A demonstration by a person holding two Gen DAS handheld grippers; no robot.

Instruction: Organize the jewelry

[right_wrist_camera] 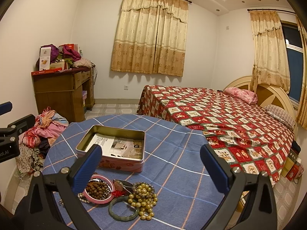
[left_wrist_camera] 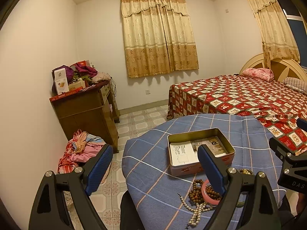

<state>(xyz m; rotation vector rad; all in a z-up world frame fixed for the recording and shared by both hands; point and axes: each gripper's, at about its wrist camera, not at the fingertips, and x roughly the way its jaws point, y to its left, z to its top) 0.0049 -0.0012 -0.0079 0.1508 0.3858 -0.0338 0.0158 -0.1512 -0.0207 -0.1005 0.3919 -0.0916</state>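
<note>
- Jewelry: loose pile at near edge of the table [right_wrist_camera: 172,134], which has a blue plaid cloth on it. Nothing gripped.
- Pink bangle [right_wrist_camera: 99,200] lies flat w/ brown wooden beads [right_wrist_camera: 96,188] inside its ring; same beads spill beside it in left wrist view [left_wrist_camera: 195,191].
- Green jade bangle [right_wrist_camera: 122,209] flat, just beside the pink one, touching the gold-green bead string [right_wrist_camera: 144,197] heaped on its right.
- Pearl strand [left_wrist_camera: 195,210] trails toward table edge, next to brown beads.
- Small red-and-dark piece [right_wrist_camera: 120,187] between pink bangle & gold beads; can't tell what it is.
- Tin box [right_wrist_camera: 113,149], lid off, pink sides, sits mid-table just beyond the pile; printed paper sheet [right_wrist_camera: 119,143] lies in its bottom, no jewelry in it.
- Left tool [left_wrist_camera: 155,166]: spread wide, released, empty; its right finger [left_wrist_camera: 211,170] is over the pink bangle in view, contact unclear.
- Right tool [right_wrist_camera: 151,168]: spread wide, released, empty, above the pile.
- Background: bed [right_wrist_camera: 230,118] w/ red patchwork cover, wooden desk [left_wrist_camera: 86,111] stacked w/ clothes, clothes heap on floor [left_wrist_camera: 80,151].
</note>
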